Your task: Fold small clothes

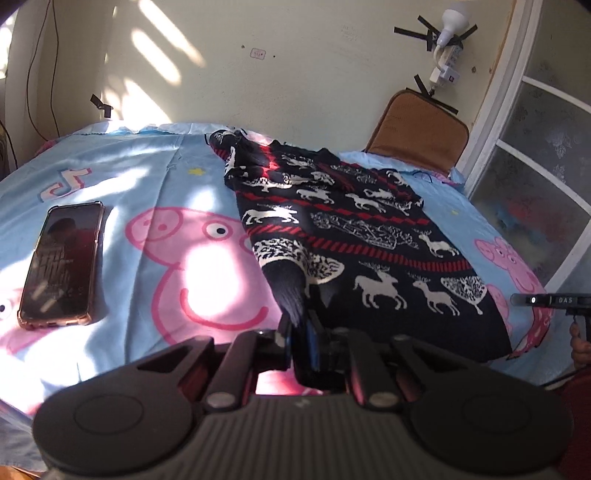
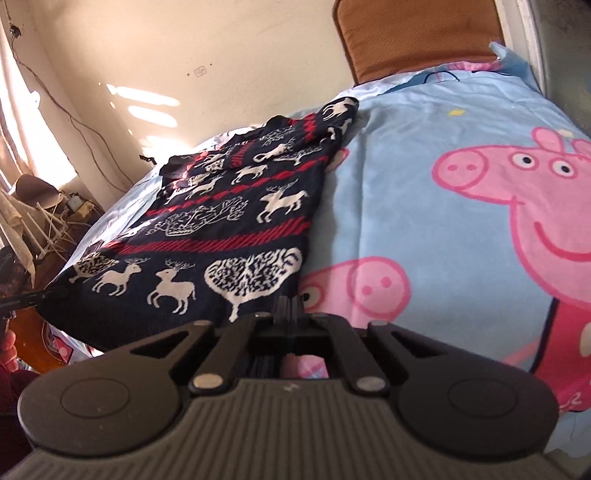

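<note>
1. A bed sheet (image 1: 155, 184), light blue with large pink cartoon pigs, covers the whole surface and runs back to a cream wall (image 1: 295, 74).
2. A dark knitted sweater (image 1: 369, 236) with white reindeer and red stripes lies spread on the sheet, right of centre in the left wrist view; its far end is bunched and partly folded over near the wall, and its near hem reaches the front edge of the sheet.
3. A brown cushion (image 1: 417, 129) leans against the wall at the far right corner, beside a white-framed glass door (image 1: 535, 166).
4. The left gripper (image 1: 301, 325) is clamped on the near left corner of the sweater, a pinch of dark knit raised between its fingers.
5. The right gripper (image 2: 290, 308) has its jaws closed at the sweater's near right corner; from these views I cannot tell whether any fabric is caught.
6. A phone (image 1: 61, 262) in a clear case lies face up on the sheet, well to the left of the sweater.
7. A white bulb (image 1: 454, 22) is taped to the wall above a power strip.
</note>
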Demonstrator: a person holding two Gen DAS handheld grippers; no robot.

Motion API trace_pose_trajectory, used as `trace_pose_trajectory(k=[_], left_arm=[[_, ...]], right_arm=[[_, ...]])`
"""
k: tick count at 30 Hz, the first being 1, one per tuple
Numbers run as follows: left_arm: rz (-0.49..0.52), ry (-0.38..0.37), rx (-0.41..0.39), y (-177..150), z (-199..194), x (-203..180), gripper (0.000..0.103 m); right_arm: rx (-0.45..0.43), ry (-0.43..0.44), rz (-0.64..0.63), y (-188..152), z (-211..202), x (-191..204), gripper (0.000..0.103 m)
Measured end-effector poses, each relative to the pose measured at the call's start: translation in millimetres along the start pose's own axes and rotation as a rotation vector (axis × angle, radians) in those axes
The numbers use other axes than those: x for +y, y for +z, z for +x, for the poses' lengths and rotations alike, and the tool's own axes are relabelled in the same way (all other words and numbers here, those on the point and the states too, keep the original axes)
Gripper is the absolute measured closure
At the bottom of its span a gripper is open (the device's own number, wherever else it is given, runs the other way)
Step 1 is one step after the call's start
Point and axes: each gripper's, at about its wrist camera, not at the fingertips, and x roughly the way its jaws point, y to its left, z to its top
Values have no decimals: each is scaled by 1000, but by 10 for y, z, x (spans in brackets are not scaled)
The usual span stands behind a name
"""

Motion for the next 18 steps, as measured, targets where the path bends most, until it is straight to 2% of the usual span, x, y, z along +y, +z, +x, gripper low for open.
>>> trace_pose_trajectory(k=[3,4,5,6,8,12,18], left_arm=[[17,52,113,-108,178,35,90],[17,70,129,-145,203,68,90],[11,82,131,-155,203,108,83],[-1,88,114,-141,169,147,79],[-26,104,41,-76,40,211,60],[-44,113,-58,110,-85,271,59],[-44,51,-90,302,140,198,60]], right_arm=[[-11,-6,9,25,14,-41,100],[-12,10,22,38,42,-52,98],[-11,21,28,42,59,-55,96],[-10,33,29,47,86,-39,96],[2,54,22,74,157,9,95],[3,119,7,153,259,103,94],[4,221,-24,284,451,329,94]])
